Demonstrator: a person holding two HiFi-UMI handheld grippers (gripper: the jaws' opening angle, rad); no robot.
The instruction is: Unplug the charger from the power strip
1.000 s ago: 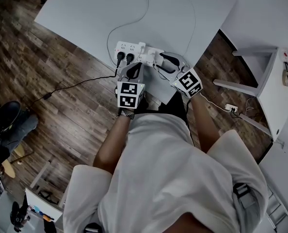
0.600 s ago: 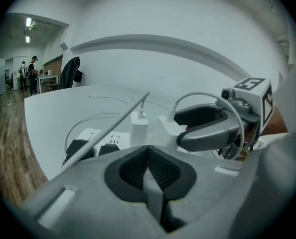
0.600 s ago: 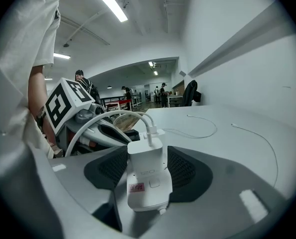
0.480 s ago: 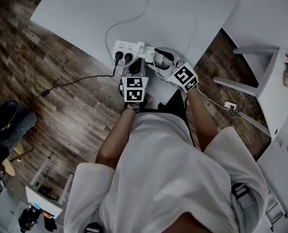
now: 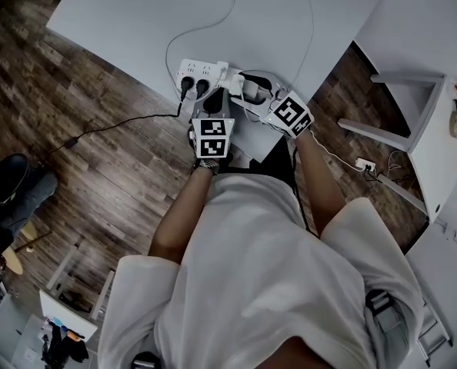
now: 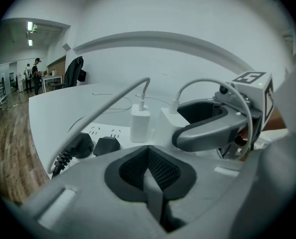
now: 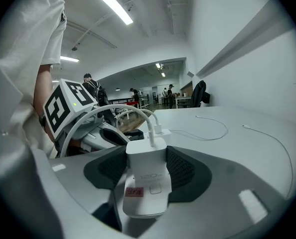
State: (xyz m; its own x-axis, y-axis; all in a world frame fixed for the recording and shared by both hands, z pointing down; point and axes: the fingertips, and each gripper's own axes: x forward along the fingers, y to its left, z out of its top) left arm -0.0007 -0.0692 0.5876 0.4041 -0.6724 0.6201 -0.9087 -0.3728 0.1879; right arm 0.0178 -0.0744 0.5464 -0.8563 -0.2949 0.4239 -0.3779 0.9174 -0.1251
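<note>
A white power strip (image 5: 198,71) lies near the front edge of the white table (image 5: 136,21), with two black plugs (image 5: 197,88) in its left end. Two white chargers stand in it. The small charger (image 6: 140,123) is free. The large charger (image 7: 147,178), with a pink label, stands between the jaws of my right gripper (image 7: 150,156). Those jaws are spread wide and sit close along the large charger's sides (image 5: 252,91). My left gripper (image 6: 148,151) is shut with nothing in it. Its tip (image 5: 217,98) sits at the strip's front edge; contact cannot be told.
White cables (image 5: 221,14) curl across the table behind the strip. A black cord (image 5: 113,127) runs from the strip down to the wooden floor at left. A white stool (image 5: 413,106) and a floor socket (image 5: 365,171) are at right.
Both grippers moved up the frame toward the strip. The right jaws came around the large charger, and the left tip reached the strip's front edge.
</note>
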